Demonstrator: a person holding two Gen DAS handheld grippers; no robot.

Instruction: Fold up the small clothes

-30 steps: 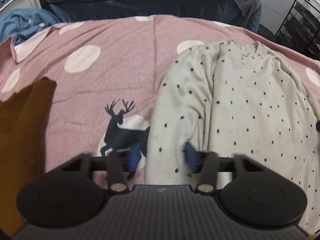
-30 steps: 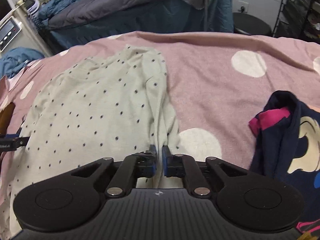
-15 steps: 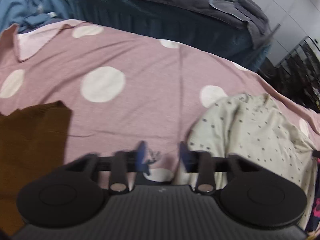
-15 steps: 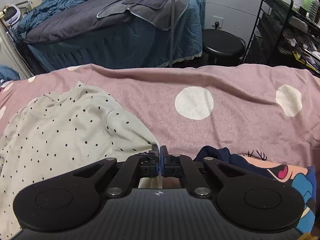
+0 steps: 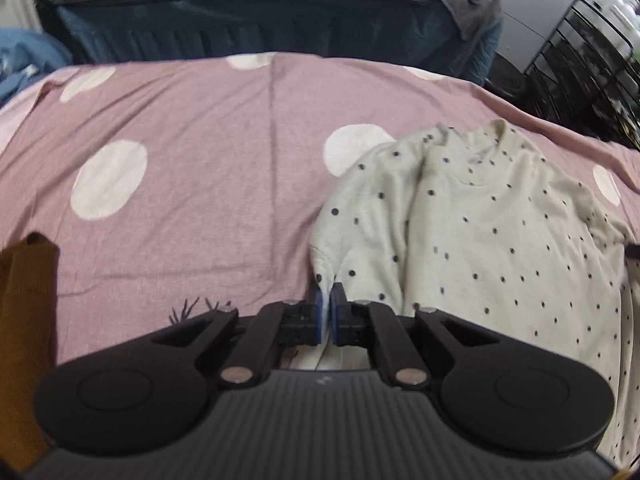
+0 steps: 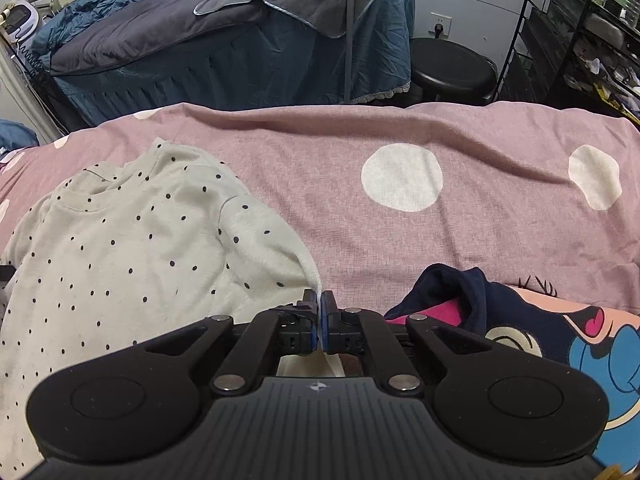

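A cream sweater with dark dots [image 5: 480,240] lies on the pink spotted bedsheet [image 5: 192,200], neck away from me. My left gripper [image 5: 329,300] is shut on the sweater's left edge, with a fold of cloth between the blue pads. My right gripper [image 6: 319,304] is shut on the sweater's [image 6: 120,248] right edge, pinching a peak of cloth. Both pinched edges are lifted a little off the sheet [image 6: 440,232].
A brown garment [image 5: 24,320] lies at the left. A navy cartoon-print garment [image 6: 520,328] lies at the right. Behind the sheet stand a dark blue bed [image 6: 224,48], a black stool [image 6: 452,70] and a black wire rack [image 6: 580,32].
My left gripper was open beside the sweater's left side; now it is shut on that edge. My right gripper stayed shut on the right edge. Both views tilted up, with the sweater drawn toward me.
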